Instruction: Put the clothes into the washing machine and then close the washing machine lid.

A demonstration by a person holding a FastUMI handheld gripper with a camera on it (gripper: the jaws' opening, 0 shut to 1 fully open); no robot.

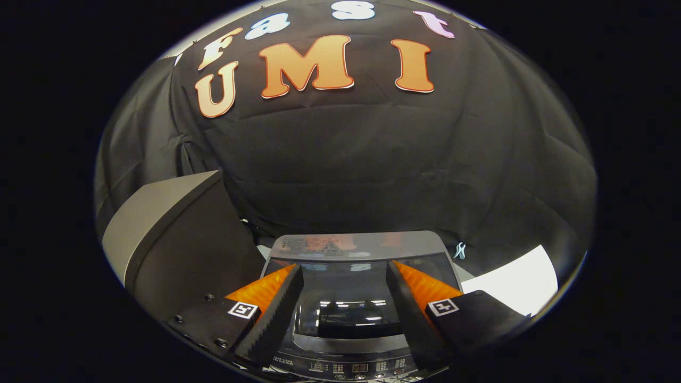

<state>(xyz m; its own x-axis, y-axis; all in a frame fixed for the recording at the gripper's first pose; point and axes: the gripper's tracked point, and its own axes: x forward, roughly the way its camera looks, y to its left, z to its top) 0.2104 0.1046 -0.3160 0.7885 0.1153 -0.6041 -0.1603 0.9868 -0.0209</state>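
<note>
Both steps look done, as far as I can judge: washing machine lid lies flat and shut just under my gripper, whose fingers stand wide apart, holding nothing. Clothes presumably sit inside, hidden beneath dark glass.

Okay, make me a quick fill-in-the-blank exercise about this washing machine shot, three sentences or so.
1. The washing machine's glass lid lies ____.
2. The gripper has its fingers spread ____, holding nothing.
3. The control panel sits on the machine's edge ____ to the gripper.

Missing words: closed; open; nearest
</note>
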